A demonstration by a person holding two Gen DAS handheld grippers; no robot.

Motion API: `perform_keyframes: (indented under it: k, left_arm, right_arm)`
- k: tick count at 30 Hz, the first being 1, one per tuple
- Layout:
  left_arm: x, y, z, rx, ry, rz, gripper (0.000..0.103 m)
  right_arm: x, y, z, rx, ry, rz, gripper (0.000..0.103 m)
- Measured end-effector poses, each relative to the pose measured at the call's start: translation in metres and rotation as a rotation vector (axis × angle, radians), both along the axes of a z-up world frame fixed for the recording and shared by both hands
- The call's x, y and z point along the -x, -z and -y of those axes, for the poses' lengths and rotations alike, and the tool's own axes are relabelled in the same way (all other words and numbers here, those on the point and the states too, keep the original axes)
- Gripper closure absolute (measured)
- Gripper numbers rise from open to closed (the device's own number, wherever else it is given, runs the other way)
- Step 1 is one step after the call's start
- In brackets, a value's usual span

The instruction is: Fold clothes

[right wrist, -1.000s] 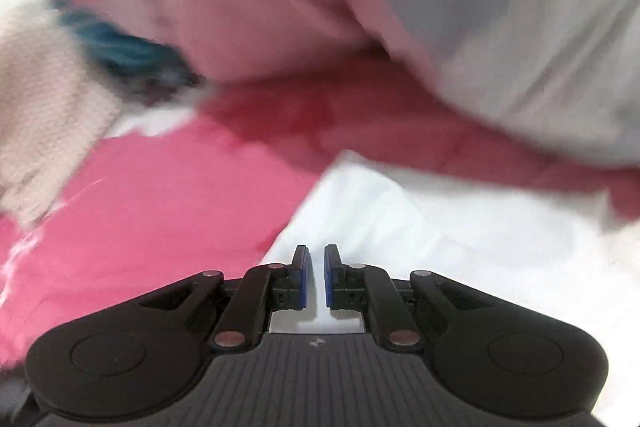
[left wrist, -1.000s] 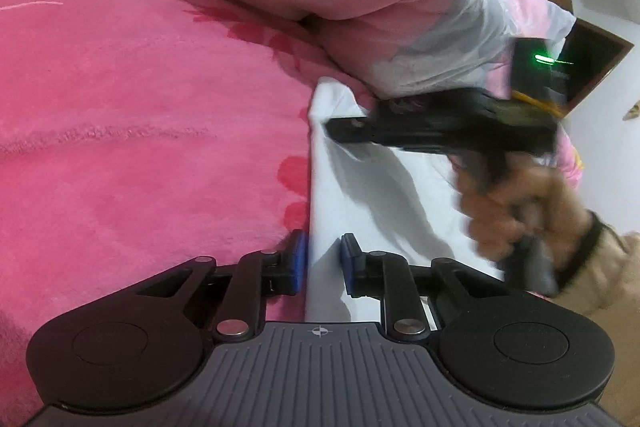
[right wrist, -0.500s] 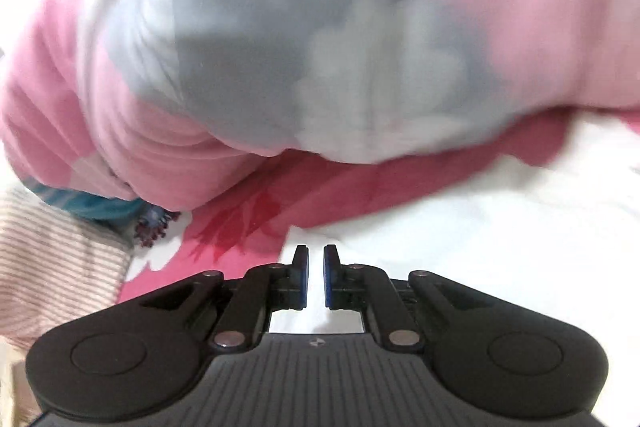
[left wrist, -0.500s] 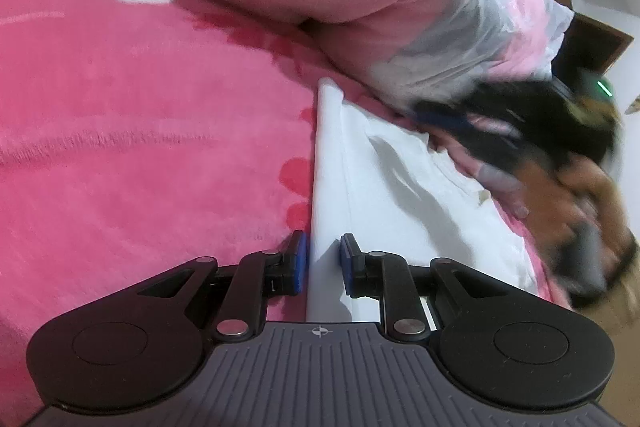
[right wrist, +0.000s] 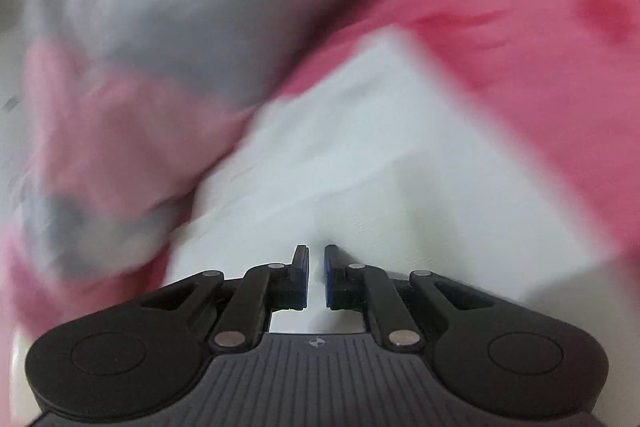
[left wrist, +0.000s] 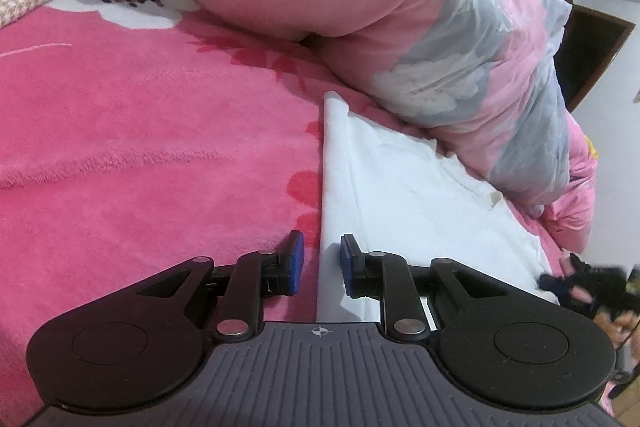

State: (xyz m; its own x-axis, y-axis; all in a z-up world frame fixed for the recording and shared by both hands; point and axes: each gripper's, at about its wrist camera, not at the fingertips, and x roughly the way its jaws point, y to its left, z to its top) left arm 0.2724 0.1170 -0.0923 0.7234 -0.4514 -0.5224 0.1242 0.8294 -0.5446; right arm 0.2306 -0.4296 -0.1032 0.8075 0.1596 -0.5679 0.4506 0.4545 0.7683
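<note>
Lying flat on the pink blanket (left wrist: 140, 131), the white garment (left wrist: 400, 195) is bordered by the bunched pink-and-grey quilt (left wrist: 420, 39) along its far side, with its straight folded edge running toward the left gripper (left wrist: 320, 263). The left gripper's blue-padded fingers (left wrist: 294, 261) are spread, one to each side of that edge — no cloth is clamped. In the blurred right wrist view, the right gripper (right wrist: 316, 277) is seen over the white garment (right wrist: 400, 167) with a narrow gap between its fingers; whether cloth is pinched cannot be told.
</note>
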Motion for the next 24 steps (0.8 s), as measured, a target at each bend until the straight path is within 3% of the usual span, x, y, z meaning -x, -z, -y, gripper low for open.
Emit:
perform_keyframes:
  k: [3,7,12,17,24]
  left_arm:
    - [0.001,0.001,0.000,0.000,-0.002,0.005,0.083]
    - [0.006,-0.014,0.002,-0.055,-0.022,0.027,0.083]
    - [0.004,-0.041,0.018,-0.114,0.001,0.069,0.082]
    - [-0.008,-0.050,0.053,-0.181,0.109,0.060,0.082]
    - [-0.005,-0.050,0.067,-0.226,0.136,0.038,0.081]
  right_arm:
    - [0.036,0.010,0.031,-0.074,0.163,0.056,0.096]
    - [0.062,-0.002,0.042,-0.128,0.202,0.124,0.095]
    - [0.033,-0.027,0.023,-0.097,0.011,0.199,0.094]
    - [-0.008,-0.026,-0.031,-0.002,-0.275,0.166,0.094]
    - [0.021,0.012,-0.012,-0.045,-0.242,0.070,0.099]
